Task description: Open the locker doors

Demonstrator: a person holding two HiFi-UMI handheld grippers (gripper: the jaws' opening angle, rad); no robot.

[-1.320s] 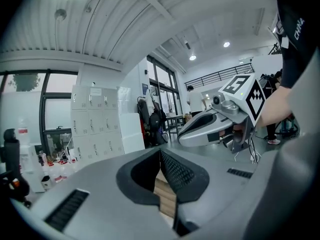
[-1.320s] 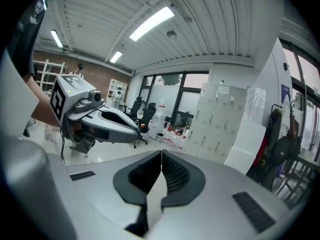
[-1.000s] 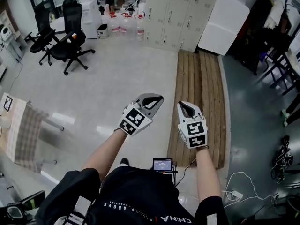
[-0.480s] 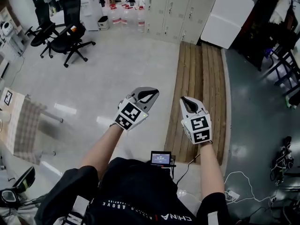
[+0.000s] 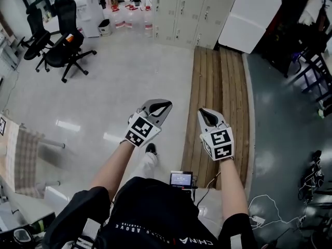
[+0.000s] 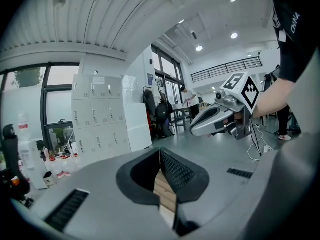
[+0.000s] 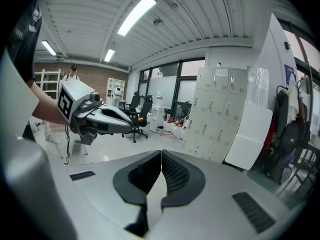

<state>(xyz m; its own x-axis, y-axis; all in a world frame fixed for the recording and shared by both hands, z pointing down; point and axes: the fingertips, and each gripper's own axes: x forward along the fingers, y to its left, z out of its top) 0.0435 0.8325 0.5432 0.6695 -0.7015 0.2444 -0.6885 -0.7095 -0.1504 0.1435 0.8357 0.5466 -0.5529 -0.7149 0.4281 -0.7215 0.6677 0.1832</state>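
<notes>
A bank of beige lockers (image 5: pixel 194 9) stands against the far wall, all doors closed, each with a small handle; the same lockers (image 6: pixel 97 116) show at mid-left in the left gripper view and the lockers (image 7: pixel 217 116) at centre-right in the right gripper view. My left gripper (image 5: pixel 167 104) is held out in front of me, well short of them, jaws shut with nothing between. My right gripper (image 5: pixel 201 112) hangs beside it over the plank strip, also shut and empty. Each gripper sees the other: the right gripper (image 6: pixel 192 130) and the left gripper (image 7: pixel 142 129).
A wooden plank walkway (image 5: pixel 220 97) leads up to the lockers. A white panel (image 5: pixel 249 19) leans at their right. Black office chairs (image 5: pixel 59 40) and several bottles (image 5: pixel 129 14) stand at the far left. Cables (image 5: pixel 270 211) lie on the floor at right, a draped table (image 5: pixel 21 154) at left.
The lockers and plank walkway have slid up and nearer in the head view as I walk towards them. Both grippers keep their pose, shut. A shoe now shows below the left gripper.
</notes>
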